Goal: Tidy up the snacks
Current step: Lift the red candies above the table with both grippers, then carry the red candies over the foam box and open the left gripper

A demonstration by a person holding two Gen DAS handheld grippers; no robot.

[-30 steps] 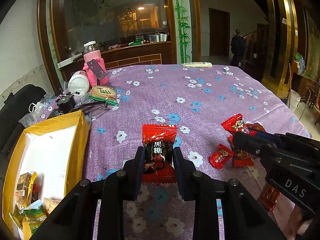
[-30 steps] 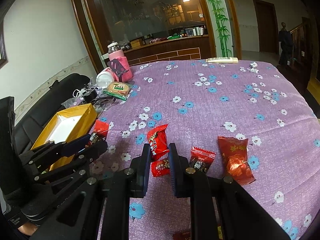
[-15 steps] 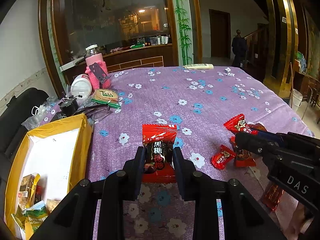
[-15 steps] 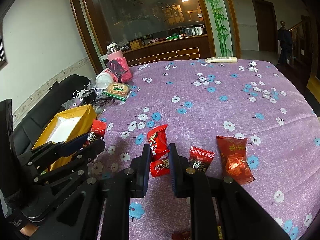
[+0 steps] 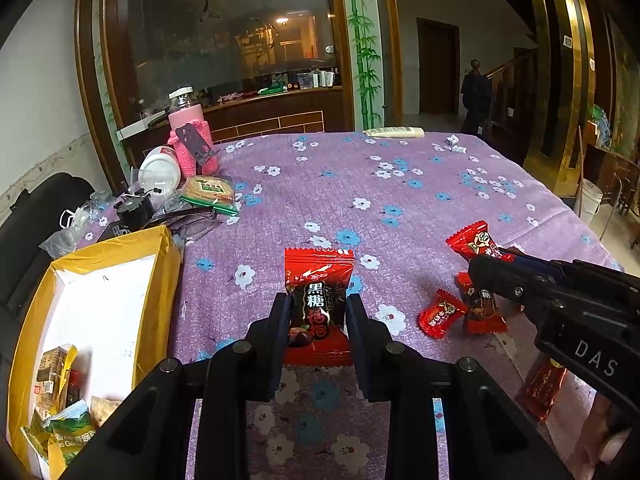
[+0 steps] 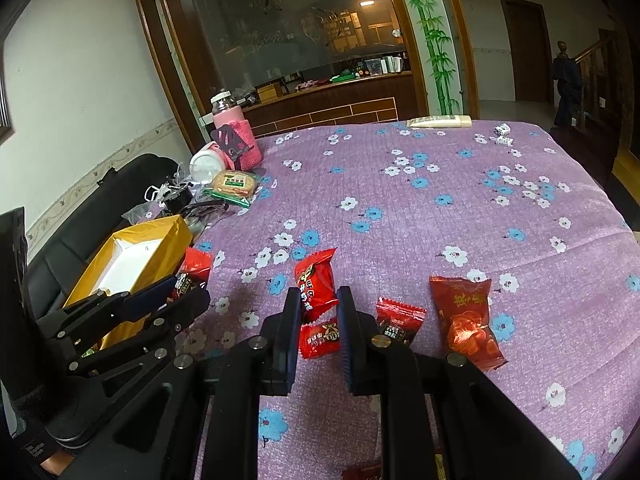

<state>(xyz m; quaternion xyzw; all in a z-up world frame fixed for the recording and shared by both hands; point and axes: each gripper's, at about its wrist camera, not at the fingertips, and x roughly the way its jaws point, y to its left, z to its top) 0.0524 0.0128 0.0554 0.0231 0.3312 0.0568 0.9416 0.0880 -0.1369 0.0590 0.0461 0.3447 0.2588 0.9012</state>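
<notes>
A purple flowered cloth (image 5: 400, 184) covers the table and carries everything else. At its left edge sits a yellow box (image 5: 168, 256) with a white inside; a few wrapped snacks (image 5: 60, 412) lie in the near end of it, seen from the left wrist view. Behind the box stand a pink bottle (image 5: 188, 136), a white jar (image 5: 158, 170) lying on its side and a round cracker pack (image 5: 210, 190). The left gripper (image 5: 318, 312) is clenched on a red brown-sugar packet (image 5: 318, 280), which stands upright between its fingers (image 5: 280, 320) just right of the box. The right gripper (image 6: 318, 308) grips the lower end of a red candy (image 6: 316, 280), its fingers pressed on the wrapper's sides; whether the candy is lifted off the cloth I cannot tell. A small red candy (image 6: 320, 338) lies on the cloth just below it, between the fingers but loose. Beside the right finger lies a dark-labelled candy (image 6: 398, 322), and further right a large foil packet (image 6: 466, 320) lies flat. In the left wrist view the same cluster shows near the right gripper's tip, with another dark red wrapper (image 5: 542, 388) under its body.
</notes>
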